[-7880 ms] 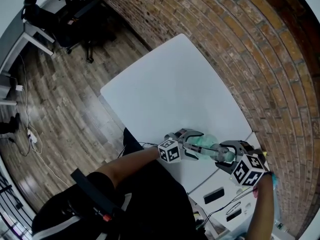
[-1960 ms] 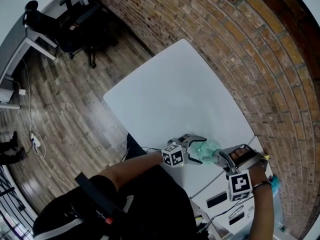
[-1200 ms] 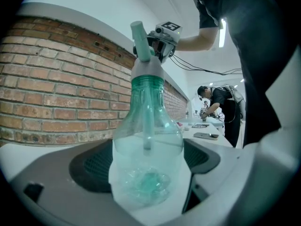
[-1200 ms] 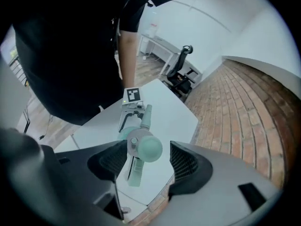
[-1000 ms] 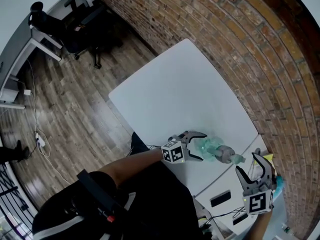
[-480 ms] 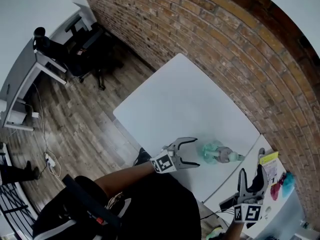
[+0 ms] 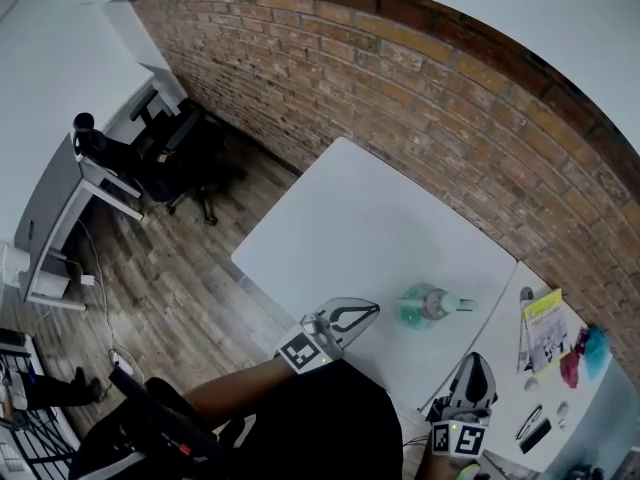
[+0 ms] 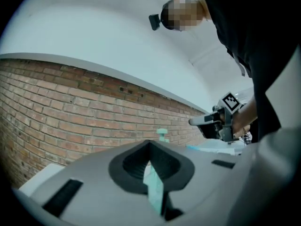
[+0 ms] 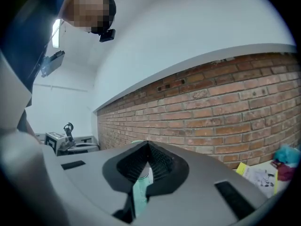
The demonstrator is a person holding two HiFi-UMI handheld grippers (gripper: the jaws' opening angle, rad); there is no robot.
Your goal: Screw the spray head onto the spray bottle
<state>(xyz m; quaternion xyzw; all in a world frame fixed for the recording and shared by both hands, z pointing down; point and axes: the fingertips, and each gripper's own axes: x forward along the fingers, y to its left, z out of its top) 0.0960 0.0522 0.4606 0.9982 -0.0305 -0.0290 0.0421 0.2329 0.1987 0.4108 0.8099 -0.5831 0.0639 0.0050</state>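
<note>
White tabletop (image 7: 350, 218) pretty much filled the head view, shoved up against a red brick wall (image 7: 420, 58). The see-through teal spray bottle (image 7: 428, 303) sat near its right-hand edge, all by itself. The spray head (image 7: 460, 303) was on the bottle's neck, pale and pointing off toward the side table (image 7: 500, 418); whether it was screwed down tight, no way to tell. From the head view I honestly couldn't say if the bottle stood or lay on its side, but in the left gripper view the spray head poked up above the jaw tips, so it looked upright there. The left gripper (image 7: 372, 309) hung over the near edge of the tabletop, a bit short of the bottle and not touching it. Its jaws were pressed together with nothing pinched, and only a sliver of teal showed through the slit between them. The right gripper (image 7: 478, 361) was lower right, over the side table, also apart from the bottle. Its jaws were likewise closed on nothing, with the same teal sliver peeking through. A yellow sheet (image 7: 545, 306) lay on the side table, and a black office chair (image 7: 185, 153) stood on the wood floor (image 7: 170, 268) off to the left.
</note>
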